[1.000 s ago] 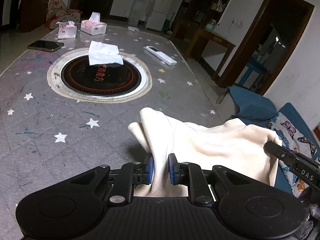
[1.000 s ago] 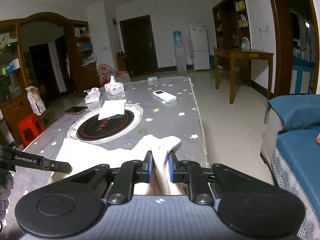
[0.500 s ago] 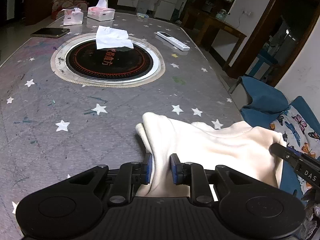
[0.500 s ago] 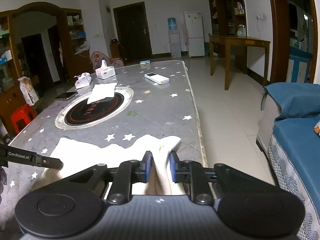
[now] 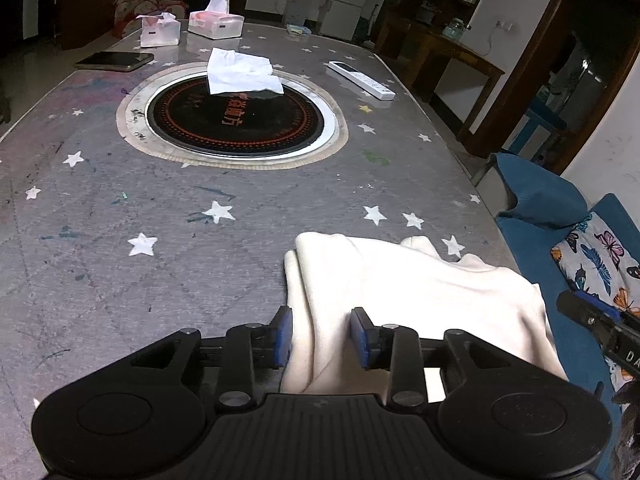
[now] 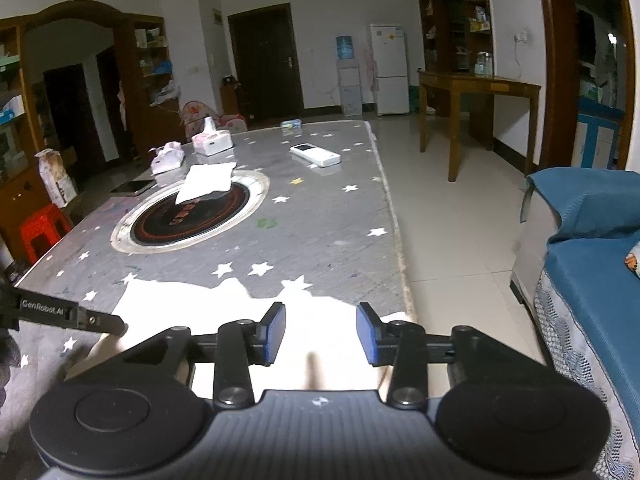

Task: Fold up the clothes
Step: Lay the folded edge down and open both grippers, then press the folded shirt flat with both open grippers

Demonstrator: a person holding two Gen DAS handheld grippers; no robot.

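Note:
A cream garment [image 5: 404, 292] lies folded on the near right part of the grey star-patterned table [image 5: 160, 208]. It also shows in the right wrist view [image 6: 192, 304], flat at the table's near edge. My left gripper [image 5: 321, 334] is open, its blue pads either side of a fold of the cloth. My right gripper [image 6: 320, 334] is open above the garment, holding nothing. The right gripper's body [image 5: 600, 328] shows at the right edge of the left wrist view. The left gripper's body [image 6: 60, 312] shows at the left of the right wrist view.
A round black hotplate [image 5: 236, 120] is set in the table's middle with a white tissue [image 5: 240, 72] on it. Beyond are a remote [image 5: 360, 80], a phone [image 5: 114, 61] and two tissue packs [image 5: 216, 20]. A blue sofa [image 6: 592, 264] stands right of the table.
Both grippers have opened and let go of the garment, which now lies on the table. Both moved slightly back toward the near edge.

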